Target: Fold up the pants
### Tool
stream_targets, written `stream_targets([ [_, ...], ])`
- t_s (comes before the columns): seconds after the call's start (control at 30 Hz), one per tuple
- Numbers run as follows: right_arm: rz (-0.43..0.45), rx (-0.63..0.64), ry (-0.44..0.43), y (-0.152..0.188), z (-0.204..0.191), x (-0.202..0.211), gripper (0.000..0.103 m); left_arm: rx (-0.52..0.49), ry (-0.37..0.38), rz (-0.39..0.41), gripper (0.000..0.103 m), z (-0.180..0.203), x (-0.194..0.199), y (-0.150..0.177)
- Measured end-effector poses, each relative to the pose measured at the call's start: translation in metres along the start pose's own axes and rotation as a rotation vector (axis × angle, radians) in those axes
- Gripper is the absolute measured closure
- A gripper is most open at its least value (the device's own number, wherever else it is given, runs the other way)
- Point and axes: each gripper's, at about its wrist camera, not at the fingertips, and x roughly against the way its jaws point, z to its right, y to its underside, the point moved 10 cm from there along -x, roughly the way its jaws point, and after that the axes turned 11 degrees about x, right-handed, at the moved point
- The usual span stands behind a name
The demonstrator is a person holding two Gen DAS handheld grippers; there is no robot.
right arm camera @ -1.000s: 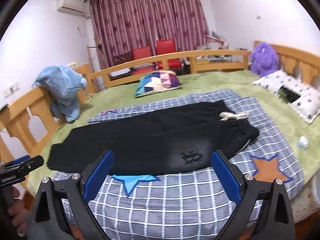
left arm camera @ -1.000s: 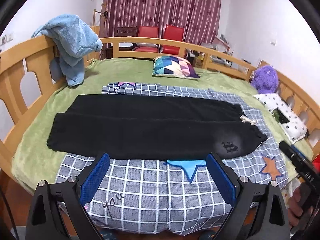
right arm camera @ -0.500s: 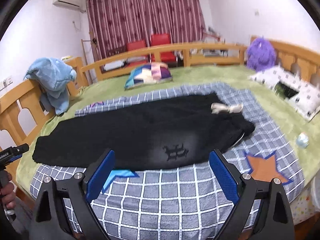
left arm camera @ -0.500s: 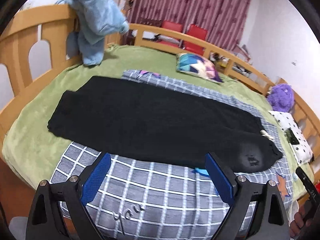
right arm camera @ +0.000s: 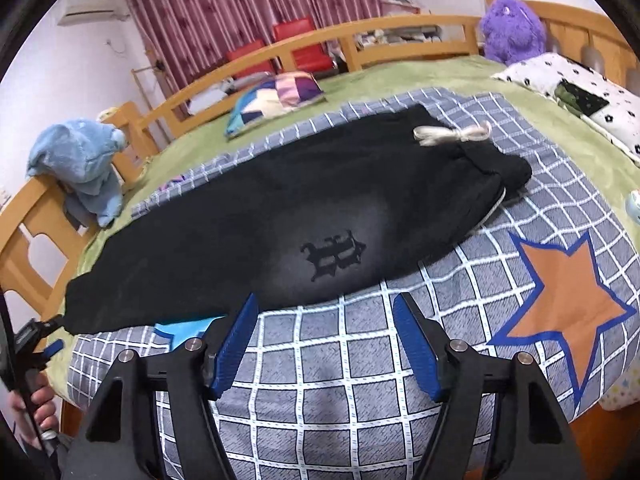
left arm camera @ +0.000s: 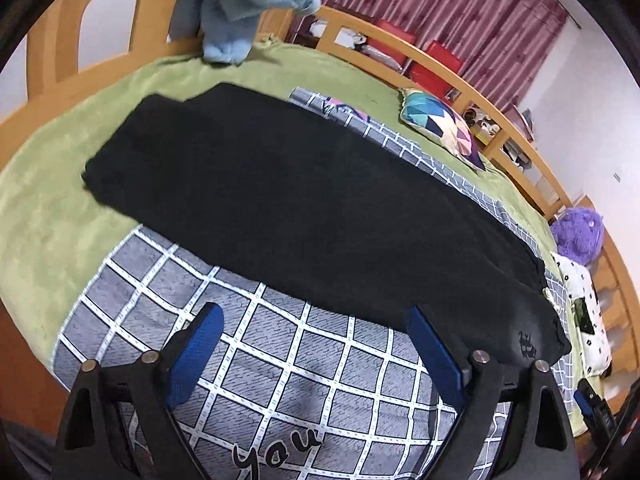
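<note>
Black pants (left arm camera: 304, 208) flat on checked blanket (left arm camera: 320, 384) over green bed (left arm camera: 52, 216), folded lengthwise, legs toward 10 o'clock in left view, waist toward 4 o'clock. In right view pants (right arm camera: 280, 220) across frame, waist at 2 o'clock with white drawstring (right arm camera: 452, 134), dark logo (right arm camera: 334, 254) near front edge, hem at 8 o'clock.
Left tool (left arm camera: 314, 354) released, jaws closing, only blanket between them; right-side pad (left arm camera: 434, 354) at pants' front edge, contact unclear.
Right tool (right arm camera: 326, 346) released, jaws closing, nothing but blanket between them, just short of pants edge below logo.
Orange star (right arm camera: 560, 300) on blanket at 3 o'clock. Blue plush (right arm camera: 80, 160) on wooden rail at 9 o'clock, patterned cushion (right arm camera: 276, 96) at 11 o'clock, purple plush (right arm camera: 510, 28) at 1 o'clock. Hand (right arm camera: 36, 412) on other tool's handle at 8 o'clock.
</note>
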Motion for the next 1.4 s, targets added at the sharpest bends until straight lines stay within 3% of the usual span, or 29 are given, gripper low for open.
stream_targets([
  [0.13, 0.013, -0.002, -0.003, -0.001, 0.0, 0.003, 0.033, 0.012, 0.012, -0.025, 0.02, -0.004, -0.008, 0.001],
  [0.23, 0.024, -0.002, -0.003, -0.002, 0.003, -0.004, 0.033, 0.047, 0.029, -0.022, 0.031, -0.01, -0.011, 0.001],
  [0.47, 0.006, -0.137, -0.021, 0.008, 0.03, -0.044, 0.034, 0.113, 0.063, -0.042, 0.033, -0.031, -0.027, -0.005],
  [0.67, -0.011, -0.272, -0.035, 0.012, 0.054, -0.075, 0.034, 0.22, 0.099, -0.084, 0.033, -0.053, -0.064, -0.015],
  [0.93, -0.022, -0.388, -0.046, 0.009, 0.075, -0.113, 0.034, 0.286, 0.128, -0.04, 0.034, -0.059, -0.095, -0.046],
  [0.97, -0.024, -0.39, -0.041, 0.005, 0.076, -0.119, 0.035, 0.298, 0.122, -0.035, 0.038, -0.059, -0.097, -0.049],
  [1.0, -0.03, -0.395, -0.037, 0.003, 0.076, -0.124, 0.043, 0.312, 0.106, -0.03, 0.042, -0.06, -0.099, -0.053],
  [1.03, -0.043, -0.402, -0.025, 0.0, 0.077, -0.129, 0.05, 0.323, 0.09, -0.028, 0.054, -0.062, -0.1, -0.055],
  [1.07, -0.056, -0.405, -0.003, -0.002, 0.079, -0.133, 0.078, 0.331, 0.075, -0.023, 0.073, -0.063, -0.101, -0.06],
  [1.1, -0.065, -0.408, 0.005, -0.005, 0.08, -0.136, 0.086, 0.327, 0.066, -0.022, 0.086, -0.063, -0.1, -0.063],
  [1.13, -0.07, -0.416, -0.017, -0.011, 0.078, -0.138, 0.086, 0.313, 0.054, -0.024, 0.094, -0.063, -0.098, -0.068],
  [1.27, -0.029, -0.361, -0.034, -0.05, 0.067, -0.124, 0.088, 0.258, 0.114, -0.018, 0.093, -0.038, -0.081, -0.095],
  [1.4, 0.014, -0.289, -0.059, -0.102, 0.055, -0.117, 0.089, 0.159, 0.128, 0.042, 0.093, -0.002, -0.068, -0.134],
])
